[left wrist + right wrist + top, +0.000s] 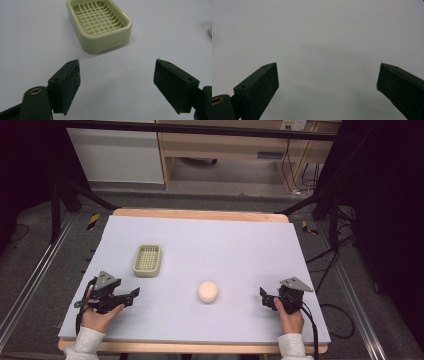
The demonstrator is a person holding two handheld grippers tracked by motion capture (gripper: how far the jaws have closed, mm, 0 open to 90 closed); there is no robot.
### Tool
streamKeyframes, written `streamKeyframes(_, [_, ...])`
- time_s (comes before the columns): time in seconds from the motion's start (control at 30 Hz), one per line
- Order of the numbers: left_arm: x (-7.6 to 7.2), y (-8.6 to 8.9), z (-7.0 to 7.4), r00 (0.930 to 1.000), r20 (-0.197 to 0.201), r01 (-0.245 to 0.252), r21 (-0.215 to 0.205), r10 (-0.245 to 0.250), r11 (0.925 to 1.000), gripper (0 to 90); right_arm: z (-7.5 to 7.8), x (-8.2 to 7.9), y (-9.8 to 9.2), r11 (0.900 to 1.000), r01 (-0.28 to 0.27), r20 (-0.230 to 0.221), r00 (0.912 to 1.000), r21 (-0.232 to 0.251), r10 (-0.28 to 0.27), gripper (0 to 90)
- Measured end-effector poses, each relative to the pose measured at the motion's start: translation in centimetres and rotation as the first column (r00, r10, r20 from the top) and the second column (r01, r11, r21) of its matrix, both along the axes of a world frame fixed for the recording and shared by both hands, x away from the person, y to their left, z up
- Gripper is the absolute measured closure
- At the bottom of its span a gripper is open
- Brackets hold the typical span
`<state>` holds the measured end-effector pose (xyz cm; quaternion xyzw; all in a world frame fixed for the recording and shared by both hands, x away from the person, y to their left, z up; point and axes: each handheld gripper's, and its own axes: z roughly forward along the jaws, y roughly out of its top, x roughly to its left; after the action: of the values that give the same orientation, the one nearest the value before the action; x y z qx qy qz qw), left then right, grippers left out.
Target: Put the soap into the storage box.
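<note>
A pale green soap dish (147, 260) with a slotted grid bottom sits left of centre on the table; in the left gripper view the soap dish (100, 25) lies just ahead of the jaws and holds nothing. A round cream bar of soap (207, 291) rests near the table's middle, with its edge (210, 31) at the right border of that view. My left gripper (134, 295) (117, 61) hovers at the front left, open, jaws apart over bare surface. My right gripper (263, 297) (328, 65) stands open at the front right, pointing toward the soap.
A pale lavender sheet (225, 240) covers the wooden table (200, 214). Black frame legs, cables and a wooden cabinet (225, 145) stand beyond the far edge. Bare sheet lies between the two grippers and behind the soap.
</note>
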<state>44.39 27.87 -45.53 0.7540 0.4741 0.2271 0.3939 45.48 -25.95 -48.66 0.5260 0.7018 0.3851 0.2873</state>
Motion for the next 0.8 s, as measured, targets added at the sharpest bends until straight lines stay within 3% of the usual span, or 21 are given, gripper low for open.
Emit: streamKeyframes(0.8, [-0.1,-1.8,0.0,0.9989,0.0,0.046,0.02,-0.046,0.9987,20.9,0.0,0.0,-0.1,1.0,-0.003,-0.003,1.0,0.01,0.003,4.3])
